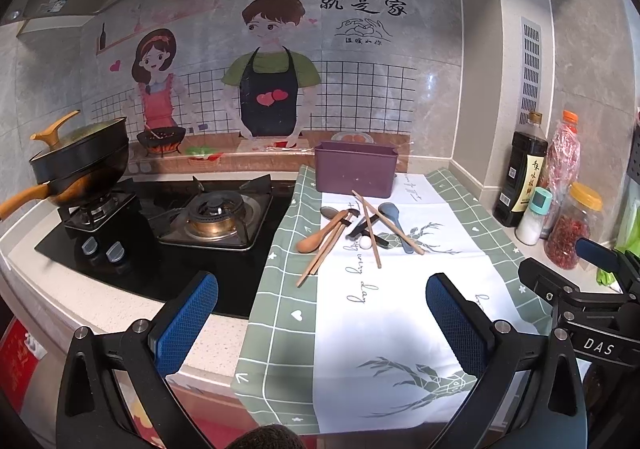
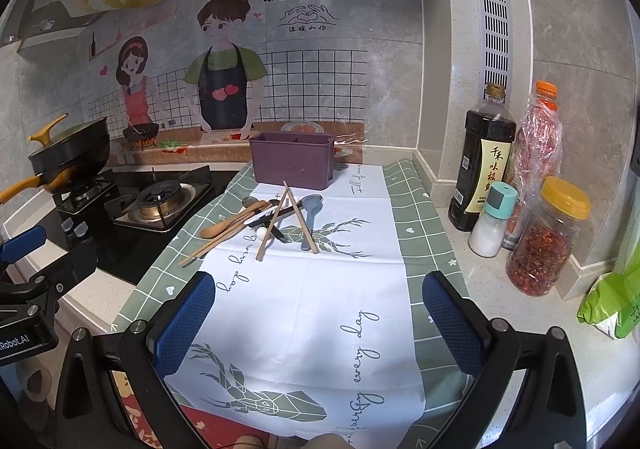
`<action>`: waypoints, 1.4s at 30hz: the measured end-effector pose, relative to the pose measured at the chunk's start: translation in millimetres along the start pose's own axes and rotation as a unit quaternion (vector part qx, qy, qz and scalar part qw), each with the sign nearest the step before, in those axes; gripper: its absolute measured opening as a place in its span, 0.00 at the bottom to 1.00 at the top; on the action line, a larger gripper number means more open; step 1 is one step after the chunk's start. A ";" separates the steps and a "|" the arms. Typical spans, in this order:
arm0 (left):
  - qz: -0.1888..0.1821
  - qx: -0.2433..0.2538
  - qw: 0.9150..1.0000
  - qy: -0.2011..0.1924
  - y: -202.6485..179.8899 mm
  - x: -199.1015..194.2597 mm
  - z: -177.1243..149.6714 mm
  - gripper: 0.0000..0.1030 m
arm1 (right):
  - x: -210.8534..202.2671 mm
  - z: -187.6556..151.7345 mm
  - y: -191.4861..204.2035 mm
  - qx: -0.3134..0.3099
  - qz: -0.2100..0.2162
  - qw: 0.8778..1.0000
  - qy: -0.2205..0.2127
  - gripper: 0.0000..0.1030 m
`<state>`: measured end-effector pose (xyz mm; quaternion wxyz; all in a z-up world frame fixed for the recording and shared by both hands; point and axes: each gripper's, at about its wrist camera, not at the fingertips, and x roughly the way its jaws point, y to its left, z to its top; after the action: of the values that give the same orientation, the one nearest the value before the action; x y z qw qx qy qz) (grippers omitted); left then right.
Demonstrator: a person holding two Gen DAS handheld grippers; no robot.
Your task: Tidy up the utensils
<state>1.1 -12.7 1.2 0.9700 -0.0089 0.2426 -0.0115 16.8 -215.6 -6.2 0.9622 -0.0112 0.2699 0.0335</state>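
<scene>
Three spoons [image 2: 224, 224] (one wooden) and two chopstick pairs [image 2: 276, 221] are piled before one purple holder [image 2: 294, 163]; left gripper [image 1: 322, 323] and right gripper [image 2: 318, 323] are held agape, empty

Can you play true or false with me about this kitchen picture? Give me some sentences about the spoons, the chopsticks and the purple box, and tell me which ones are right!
1. The purple box stands behind the pile of utensils. True.
2. The wooden spoon is already inside the purple box. False: it lies on the cloth.
3. The left gripper is holding a chopstick. False: its jaws are open and empty.
4. The blue spoon lies on the cloth. True.
5. The right gripper has open jaws. True.
</scene>
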 end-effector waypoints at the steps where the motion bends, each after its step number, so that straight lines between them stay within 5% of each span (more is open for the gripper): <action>1: 0.001 -0.001 1.000 0.000 -1.1 0.5 0.1 1.00 | -0.1 0.1 0.0 0.000 0.000 1.000 0.000 1.00; 42: -0.001 0.003 1.000 0.002 -12.8 2.1 1.3 1.00 | 0.7 -0.8 -3.7 0.002 0.004 1.000 0.002 1.00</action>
<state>3.4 -25.6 1.6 0.9695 -0.0060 0.2448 -0.0131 17.3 -219.3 -7.2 0.9616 -0.0085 0.2719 0.0364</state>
